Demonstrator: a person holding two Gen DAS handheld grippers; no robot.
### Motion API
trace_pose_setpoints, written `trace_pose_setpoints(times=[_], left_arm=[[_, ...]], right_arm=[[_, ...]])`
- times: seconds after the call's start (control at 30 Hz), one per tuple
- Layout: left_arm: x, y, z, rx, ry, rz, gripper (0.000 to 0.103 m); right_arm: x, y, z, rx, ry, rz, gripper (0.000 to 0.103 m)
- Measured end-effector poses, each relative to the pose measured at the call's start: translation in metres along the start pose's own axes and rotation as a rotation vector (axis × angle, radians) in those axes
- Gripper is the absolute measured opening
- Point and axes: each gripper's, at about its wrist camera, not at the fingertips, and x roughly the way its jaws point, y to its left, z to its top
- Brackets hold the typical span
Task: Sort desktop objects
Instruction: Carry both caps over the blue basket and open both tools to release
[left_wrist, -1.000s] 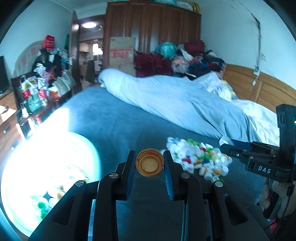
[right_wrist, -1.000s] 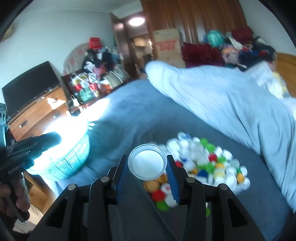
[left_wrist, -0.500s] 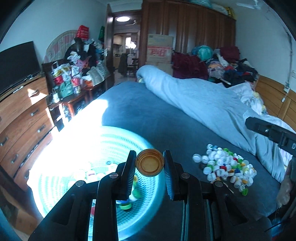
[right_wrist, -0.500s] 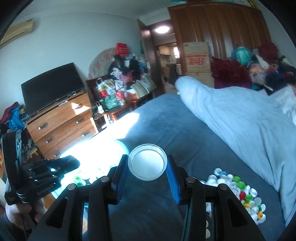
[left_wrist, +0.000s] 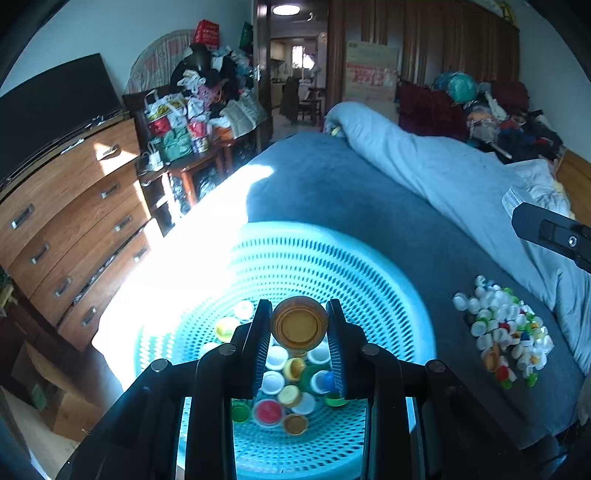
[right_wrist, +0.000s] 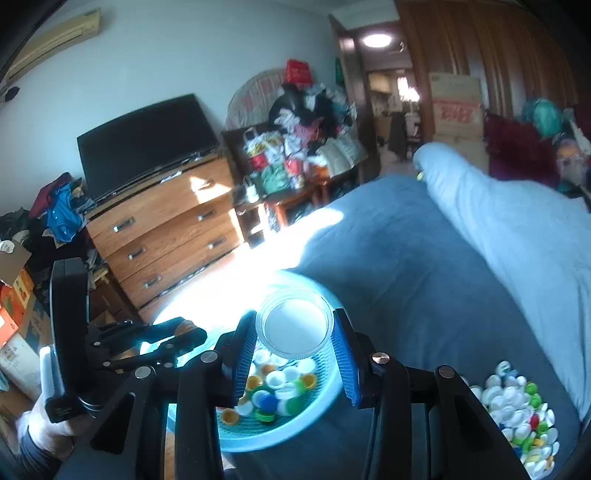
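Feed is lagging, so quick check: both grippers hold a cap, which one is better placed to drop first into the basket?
Left. The left gripper holds its orange cap over the basket's middle; the right gripper holds its white cap nearer the far rim.

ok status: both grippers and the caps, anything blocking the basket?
Left gripper shut on amber cap, over basket. Right gripper shut on white cap, above basket rim. Nothing in the way.

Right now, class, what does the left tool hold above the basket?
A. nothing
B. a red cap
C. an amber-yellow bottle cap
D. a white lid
C: in the left wrist view the left tool is shut on the amber-yellow bottle cap, over the turquoise basket of sorted caps.
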Motion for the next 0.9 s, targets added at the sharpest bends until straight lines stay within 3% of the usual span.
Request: trace_pose_setpoints(times=[0.13,0.37,0.9], left_arm=[[0.016,0.013,-0.006,-0.005,0.057,0.036,0.025],[0.043,0.027,-0.02,-0.031,0.145,0.03,0.025],[0.045,0.038,-0.021,-0.039,0.156,0.011,0.025]], right_arm=[[0.028,0.012,-0.004,-0.006,0.07,0.037,0.044],[0.067,0.024,-0.018,-0.008,0.169,0.076,0.044],[0.091,0.033,-0.025,-0.002,0.221,0.086,0.045]])
